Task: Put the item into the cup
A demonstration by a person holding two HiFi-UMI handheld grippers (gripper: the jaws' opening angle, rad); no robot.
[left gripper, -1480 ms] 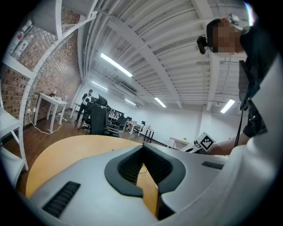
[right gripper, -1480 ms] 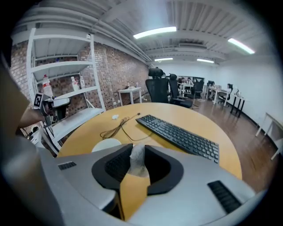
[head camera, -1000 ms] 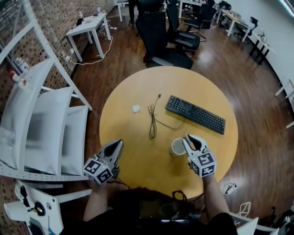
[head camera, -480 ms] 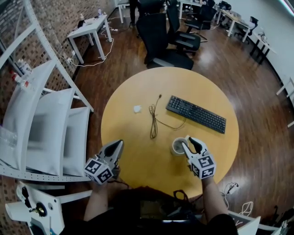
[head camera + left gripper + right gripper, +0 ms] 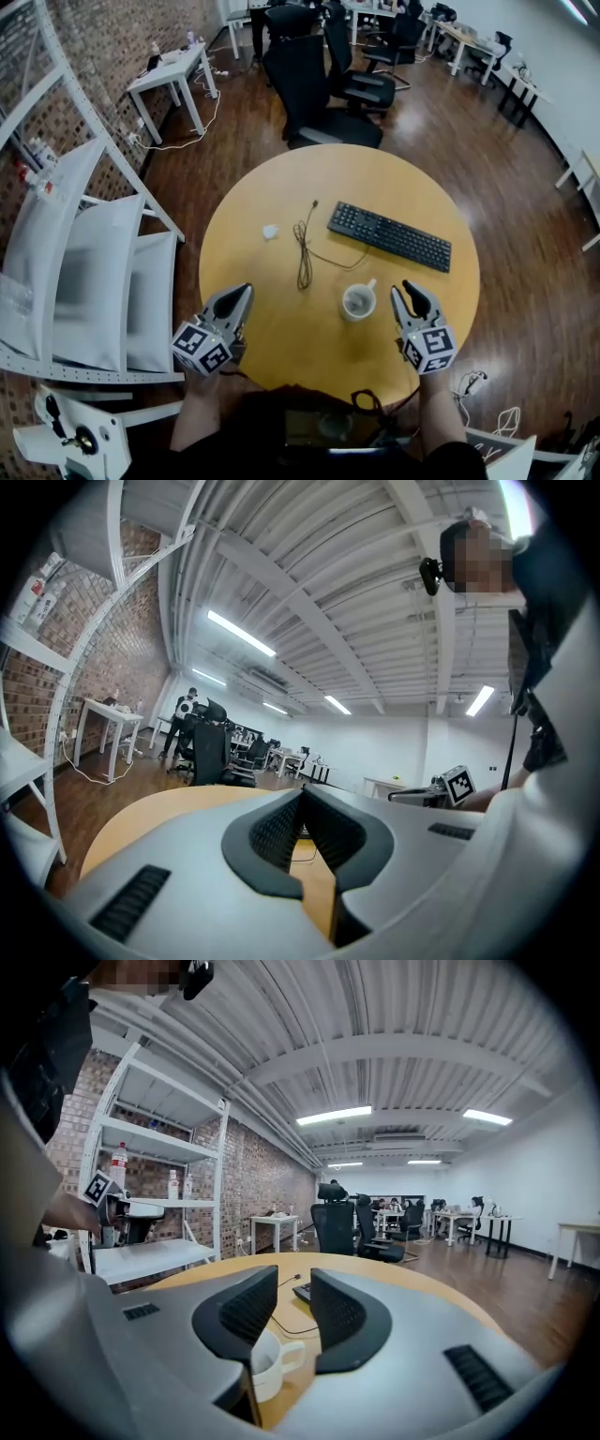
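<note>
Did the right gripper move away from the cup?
Yes. The right gripper was at the cup a second ago; now it sits clear of it, to the cup's right. Its jaws are closing with nothing between them.

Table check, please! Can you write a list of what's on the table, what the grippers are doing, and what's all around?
Surface: round wooden table.
Job's things: white cup, upright, beside the right gripper; what's inside is too small to tell.
Clutter: black keyboard; small white scrap.
Grippers: left gripper jaws shut, empty; right gripper jaws apart and closing, nothing between them.
Cables: one loose black cable, left of the keyboard.
Surroundings: black chairs, white shelves, white desk, wooden floor.
</note>
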